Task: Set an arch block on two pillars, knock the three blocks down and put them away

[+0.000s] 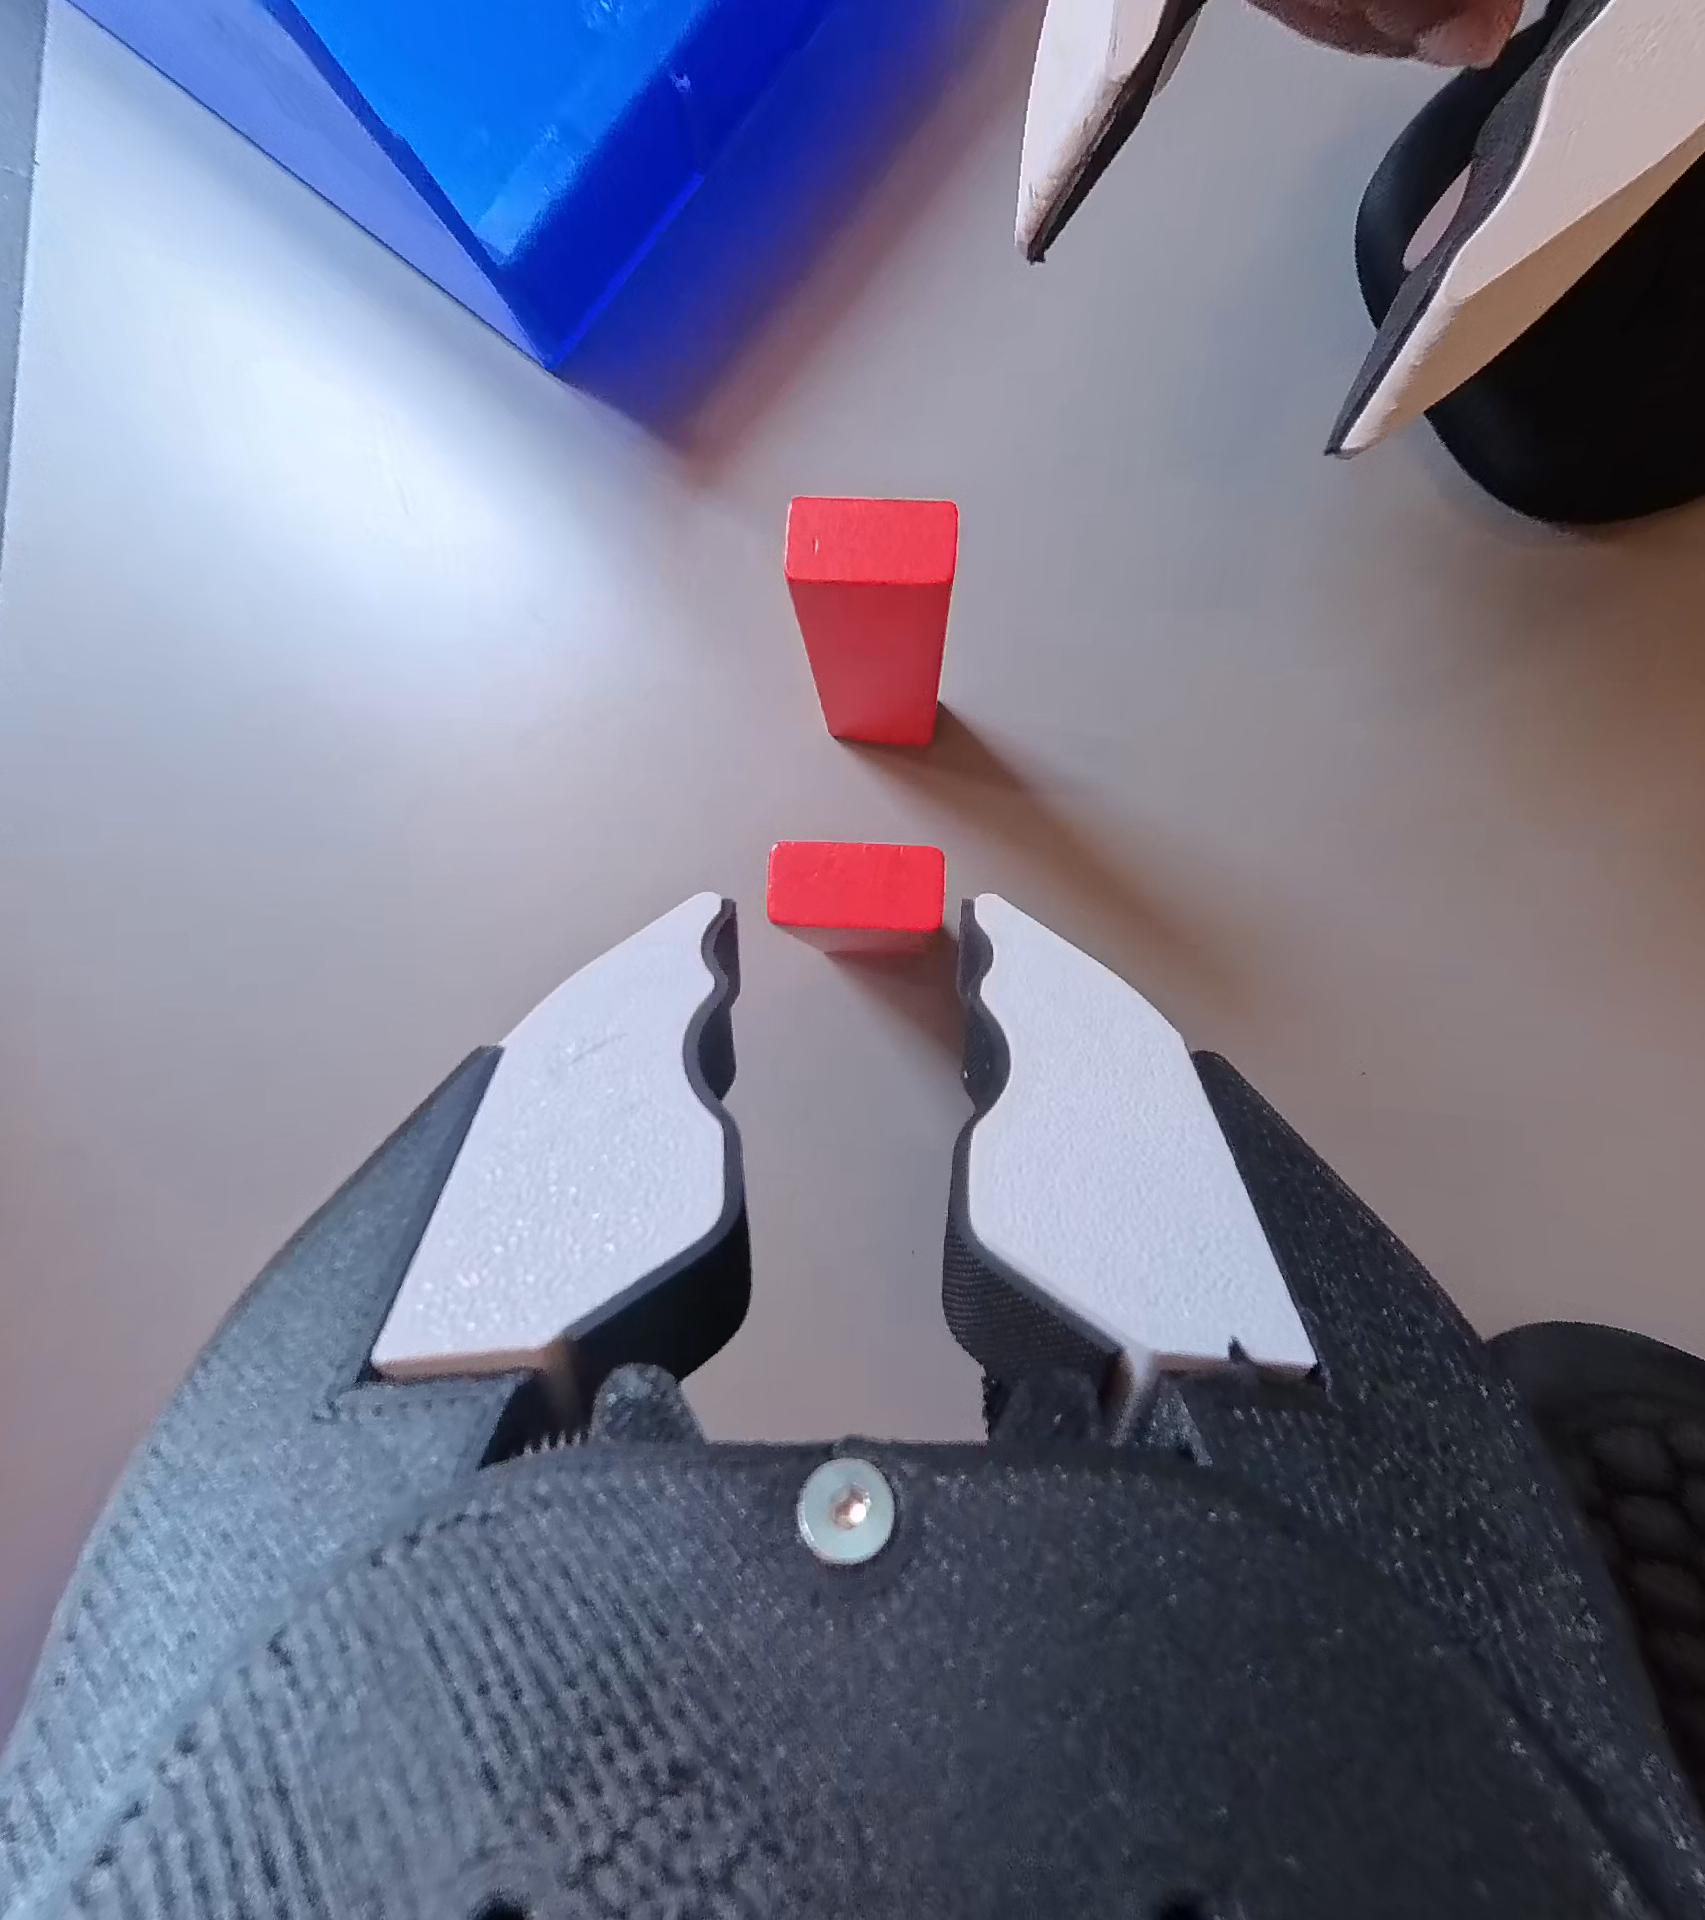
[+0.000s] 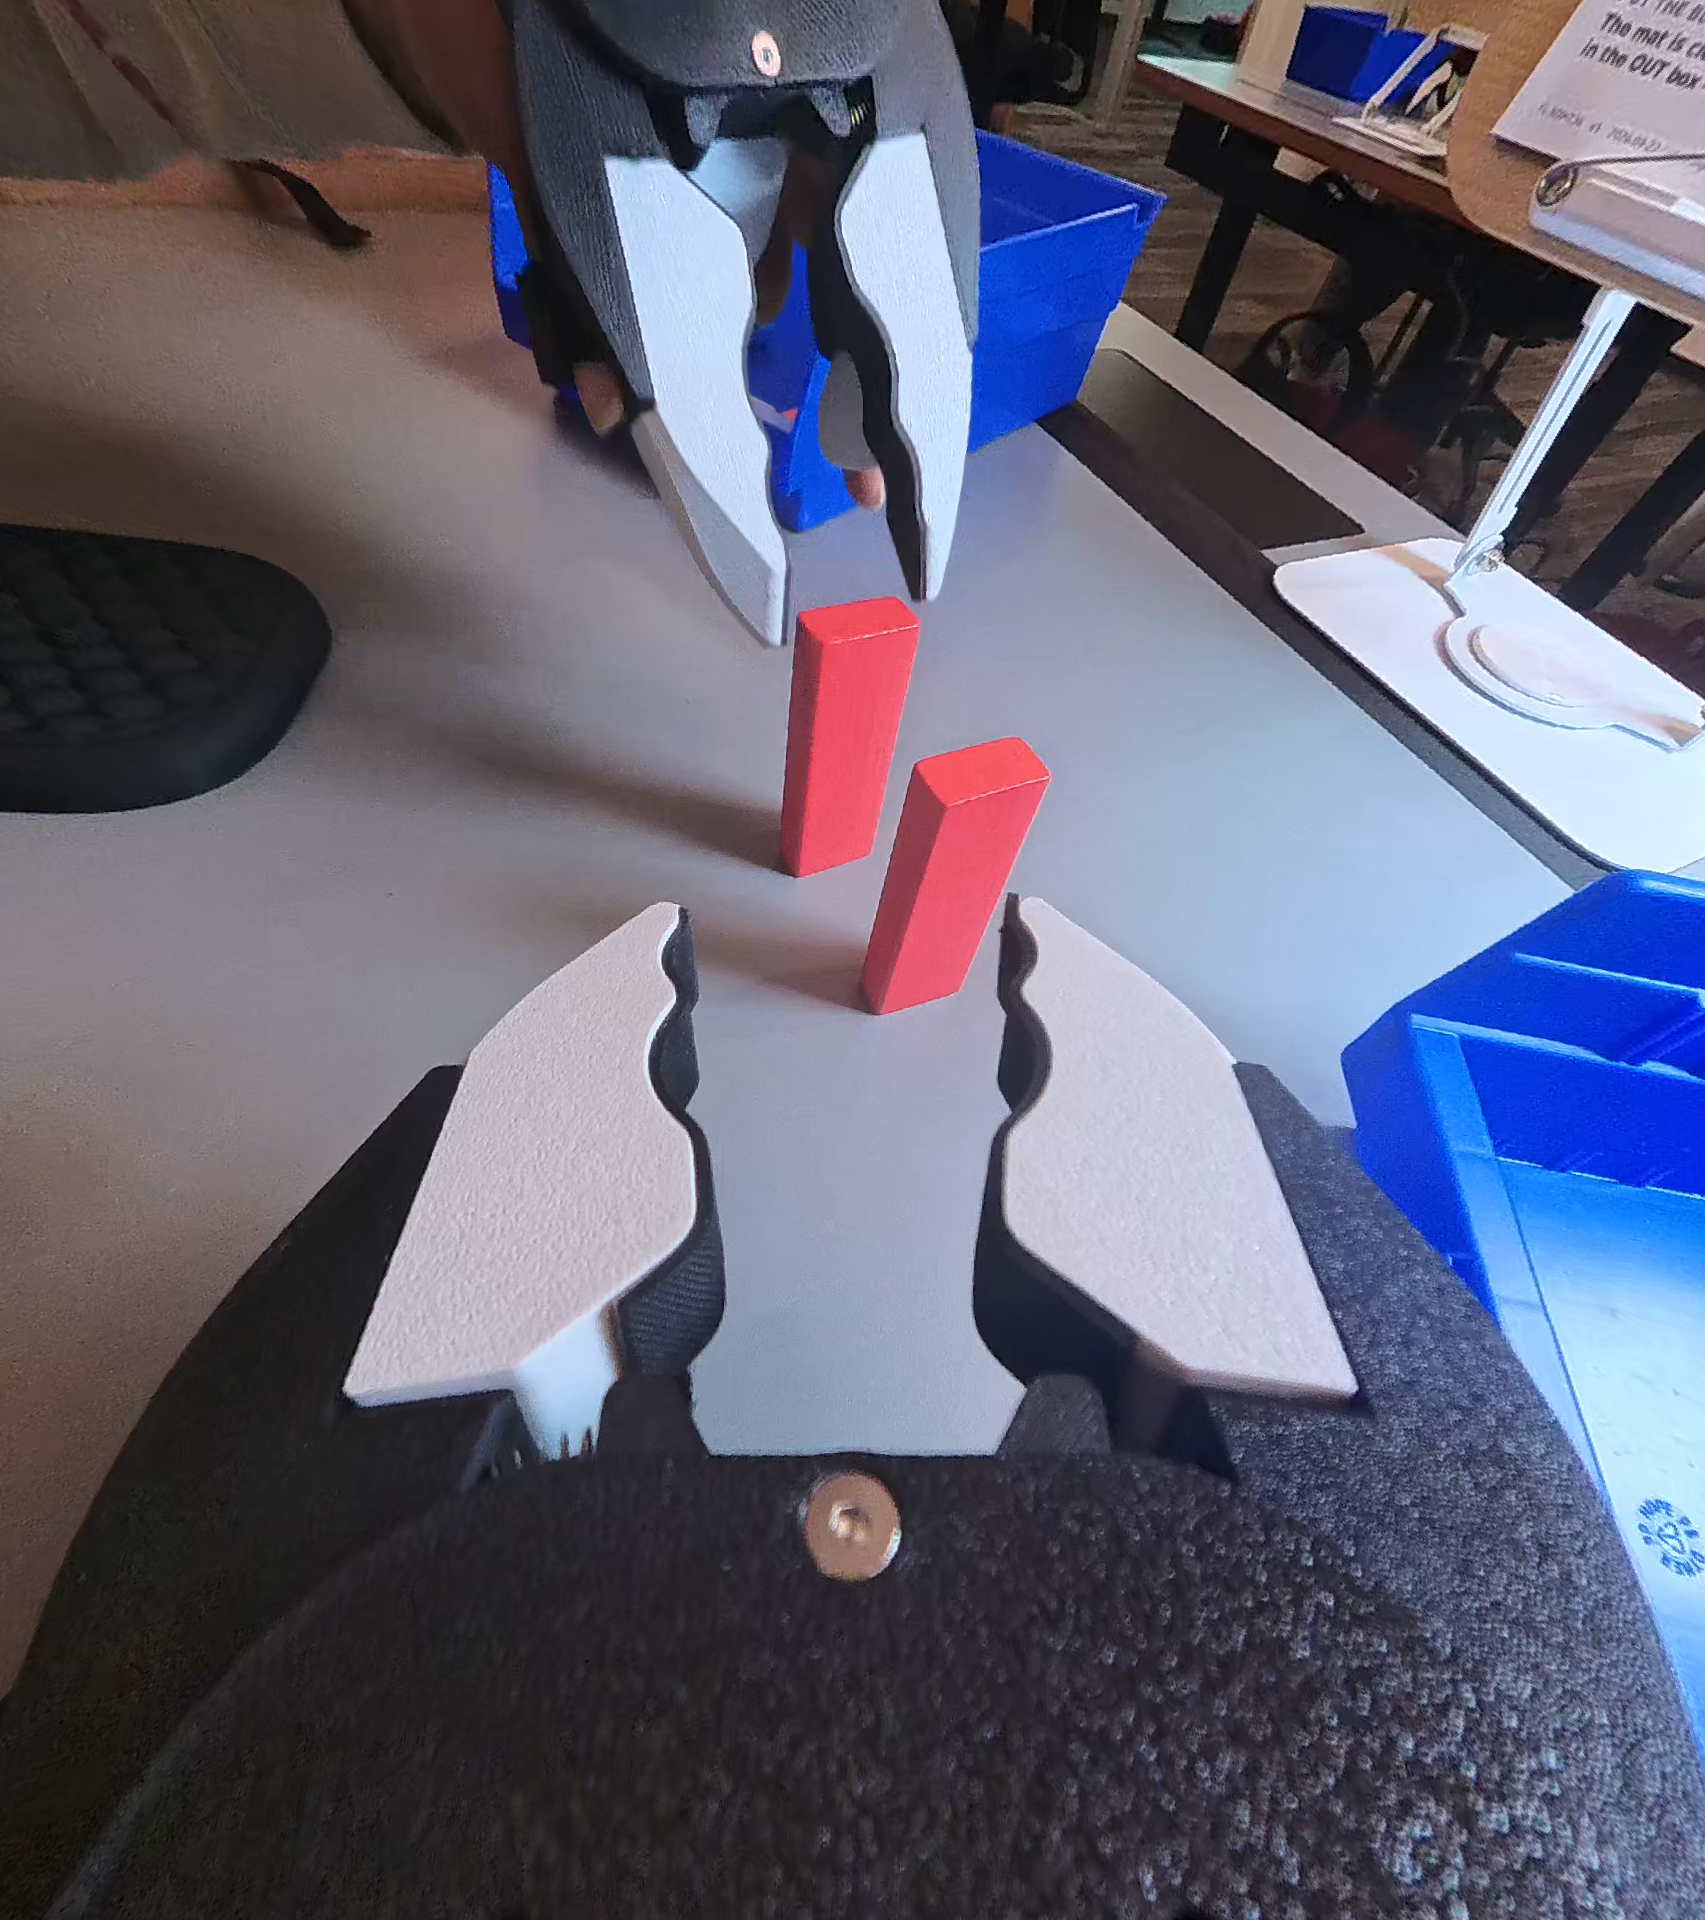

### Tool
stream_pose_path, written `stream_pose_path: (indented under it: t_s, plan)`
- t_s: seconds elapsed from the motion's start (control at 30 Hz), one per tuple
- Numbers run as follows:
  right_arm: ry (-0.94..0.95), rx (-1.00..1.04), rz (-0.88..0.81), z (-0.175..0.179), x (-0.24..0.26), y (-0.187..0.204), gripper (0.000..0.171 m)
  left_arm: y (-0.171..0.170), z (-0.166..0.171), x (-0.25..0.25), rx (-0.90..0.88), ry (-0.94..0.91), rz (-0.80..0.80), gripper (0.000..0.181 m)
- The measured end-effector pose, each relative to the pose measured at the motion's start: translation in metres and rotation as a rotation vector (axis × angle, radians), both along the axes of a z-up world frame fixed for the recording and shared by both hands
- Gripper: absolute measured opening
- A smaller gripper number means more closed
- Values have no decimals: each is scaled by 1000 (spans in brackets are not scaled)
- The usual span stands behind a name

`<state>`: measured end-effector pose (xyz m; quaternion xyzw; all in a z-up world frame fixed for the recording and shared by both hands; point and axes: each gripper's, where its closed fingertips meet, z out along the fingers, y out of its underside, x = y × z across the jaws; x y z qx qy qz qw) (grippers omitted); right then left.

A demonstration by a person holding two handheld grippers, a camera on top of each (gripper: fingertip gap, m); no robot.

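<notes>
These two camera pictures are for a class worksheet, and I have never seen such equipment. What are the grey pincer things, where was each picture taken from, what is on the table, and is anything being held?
The pincers are two hand-held grippers, one in each of a person's hands; no robot arm is involved. Each carries a camera looking forward along its two fingers.

The left wrist view looks down past the left gripper, open just above one upright red wooden block. A second upright red wooden block stands beyond it, apart.

The right wrist view faces the opposite way: the right gripper is open too, near the closer block, with the left gripper opposite.

Neither gripper holds anything. On the grey table are also two blue plastic bins, a black padded cushion and a white document stand. No arch block is visible.
</notes>
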<state>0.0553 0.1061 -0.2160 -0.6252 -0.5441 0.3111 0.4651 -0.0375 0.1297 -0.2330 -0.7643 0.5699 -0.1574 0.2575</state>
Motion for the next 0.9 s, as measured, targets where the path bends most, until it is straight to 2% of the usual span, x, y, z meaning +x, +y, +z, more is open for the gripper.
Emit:
stream_pose_path:
  t_s: [0.23, 0.37, 0.47, 0.57, 0.7, 0.8, 0.9]
  plan:
    - [-2, -4, -19, -1, 0, 2, 59, 7, 49, -43, 88, -71, 106, 45]
    - [0, -7, -55, 2, 2, 3, 65, 23, 86, -105, 172, -85, 256, 46]
    - [-4, -13, -81, 1, 4, 3, 68, 32, 92, -169, 155, -21, 394, 49]
    - [-5, -18, -90, 0, 5, 0, 69, 39, 74, -236, 95, 86, 526, 49]
    - [-4, -26, -96, -2, 8, -1, 69, 38, 27, -306, -42, 215, 639, 47]
    - [0, -42, -101, -4, 10, 1, 69, 33, -6, -325, -161, 229, 655, 47]
    - [5, -50, -102, -5, 11, 2, 69, 26, -31, -321, -262, 226, 604, 48]
